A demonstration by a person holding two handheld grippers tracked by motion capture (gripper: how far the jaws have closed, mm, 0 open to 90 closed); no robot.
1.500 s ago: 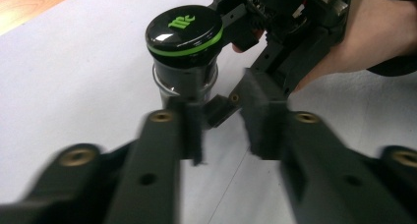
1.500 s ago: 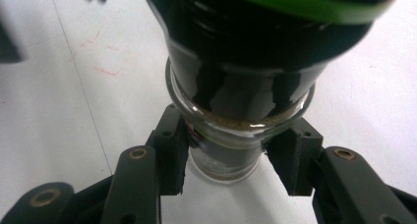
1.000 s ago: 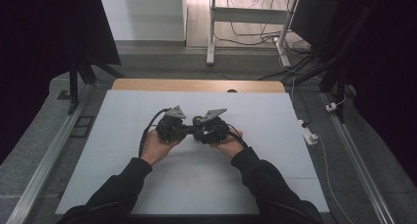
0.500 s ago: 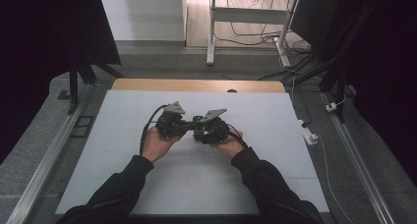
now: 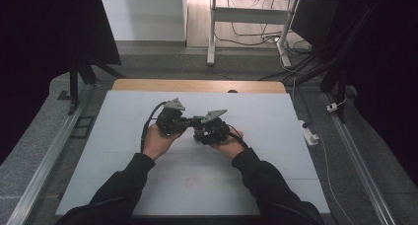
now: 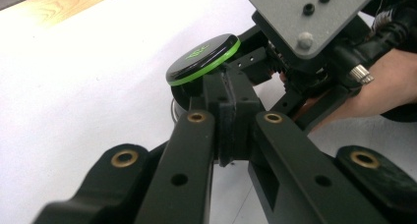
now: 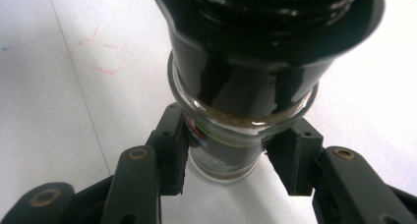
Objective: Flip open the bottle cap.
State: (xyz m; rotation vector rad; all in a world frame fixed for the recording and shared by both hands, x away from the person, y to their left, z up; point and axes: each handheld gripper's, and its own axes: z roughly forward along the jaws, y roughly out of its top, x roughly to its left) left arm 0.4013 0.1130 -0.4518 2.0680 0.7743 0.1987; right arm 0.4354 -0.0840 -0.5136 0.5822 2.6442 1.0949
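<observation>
Black cap [image 6: 203, 59] with a green rim — clear glass jar [image 7: 227, 150], white table [image 5: 276, 111].

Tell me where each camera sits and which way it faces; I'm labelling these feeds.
High view: above the person's side, facing forward and down on the table; left hand and right hand show.
Left gripper view: on the left tongs, facing the green-rimmed lid; the right hand shows.
Right gripper view: on the right tongs, facing the glass jar; its black jaws show.
All share the white table.
</observation>
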